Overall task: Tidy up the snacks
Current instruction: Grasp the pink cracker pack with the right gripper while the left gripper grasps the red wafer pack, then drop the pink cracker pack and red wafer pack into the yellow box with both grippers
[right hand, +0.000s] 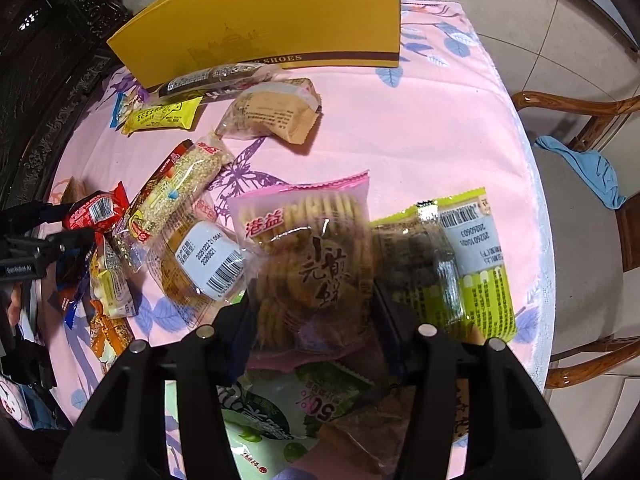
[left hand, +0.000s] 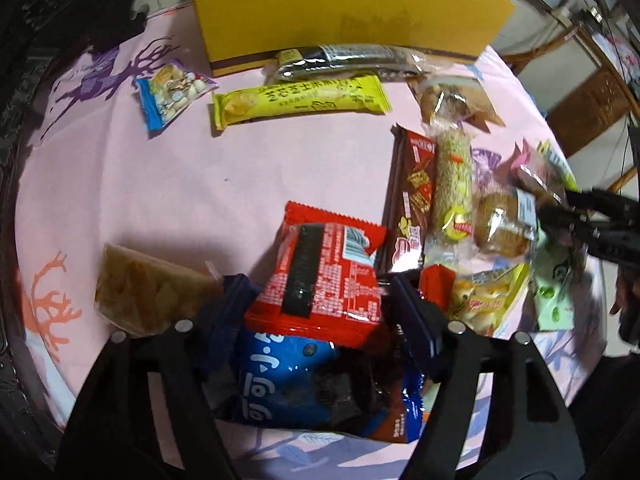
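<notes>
My left gripper (left hand: pixel 320 300) points down over a pile of snacks on the pink tablecloth (left hand: pixel 160 184). A red snack packet (left hand: pixel 324 276) sits tilted between its blue pads, which press on both sides. It rests over a blue cookie packet (left hand: pixel 288 380). My right gripper (right hand: pixel 316 308) is shut on a pink-topped packet of round biscuits (right hand: pixel 308 248). The left gripper (right hand: pixel 60 226) with the red packet (right hand: pixel 96 208) shows at the far left of the right wrist view. The right gripper (left hand: pixel 580 220) shows at the right edge of the left wrist view. A yellow shoe box (left hand: pixel 340 8) stands at the back.
Loose snacks lie around: a yellow bar (left hand: pixel 300 100), a small blue packet (left hand: pixel 172 92), a brown chocolate packet (left hand: pixel 412 200), a sesame bar (right hand: pixel 176 192), a green packet (right hand: pixel 468 264). A wooden chair (right hand: pixel 580 108) with a blue cloth (right hand: pixel 584 168) stands past the table's right edge.
</notes>
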`<move>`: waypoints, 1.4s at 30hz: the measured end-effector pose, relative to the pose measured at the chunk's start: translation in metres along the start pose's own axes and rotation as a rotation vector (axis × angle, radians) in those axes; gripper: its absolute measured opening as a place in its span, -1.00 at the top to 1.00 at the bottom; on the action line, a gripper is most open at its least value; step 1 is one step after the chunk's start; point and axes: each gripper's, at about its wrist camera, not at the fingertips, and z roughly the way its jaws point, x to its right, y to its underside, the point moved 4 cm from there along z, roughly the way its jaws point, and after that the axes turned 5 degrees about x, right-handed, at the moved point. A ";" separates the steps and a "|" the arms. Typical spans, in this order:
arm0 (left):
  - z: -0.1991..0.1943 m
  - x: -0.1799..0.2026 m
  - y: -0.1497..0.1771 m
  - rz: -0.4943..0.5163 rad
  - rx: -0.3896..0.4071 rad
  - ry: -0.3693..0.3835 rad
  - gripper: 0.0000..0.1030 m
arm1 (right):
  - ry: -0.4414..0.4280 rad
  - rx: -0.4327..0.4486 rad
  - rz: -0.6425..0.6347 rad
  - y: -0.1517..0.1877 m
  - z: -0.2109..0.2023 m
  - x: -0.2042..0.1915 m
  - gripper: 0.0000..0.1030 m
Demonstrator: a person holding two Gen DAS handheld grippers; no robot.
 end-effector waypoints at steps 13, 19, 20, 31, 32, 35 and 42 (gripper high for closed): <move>0.011 0.000 -0.002 -0.096 0.032 -0.003 0.41 | 0.019 0.026 -0.013 0.003 -0.001 -0.003 -0.05; 0.002 0.004 0.004 -0.148 0.062 0.014 0.41 | 0.023 0.068 -0.017 0.003 -0.009 -0.004 -0.04; 0.002 0.004 0.005 -0.156 0.066 0.018 0.41 | 0.022 0.074 -0.022 0.002 -0.012 -0.006 -0.04; -0.036 0.021 -0.009 -0.202 0.157 0.065 0.41 | 0.010 0.152 -0.075 -0.012 -0.040 -0.026 -0.04; -0.038 0.023 -0.011 -0.203 0.162 0.063 0.41 | 0.009 0.159 -0.080 -0.014 -0.043 -0.029 -0.04; -0.044 0.026 -0.020 -0.211 0.179 0.040 0.41 | 0.006 0.183 -0.099 -0.019 -0.053 -0.039 -0.04; -0.065 0.041 -0.063 -0.232 0.262 -0.009 0.41 | -0.007 0.253 -0.113 -0.045 -0.079 -0.053 -0.04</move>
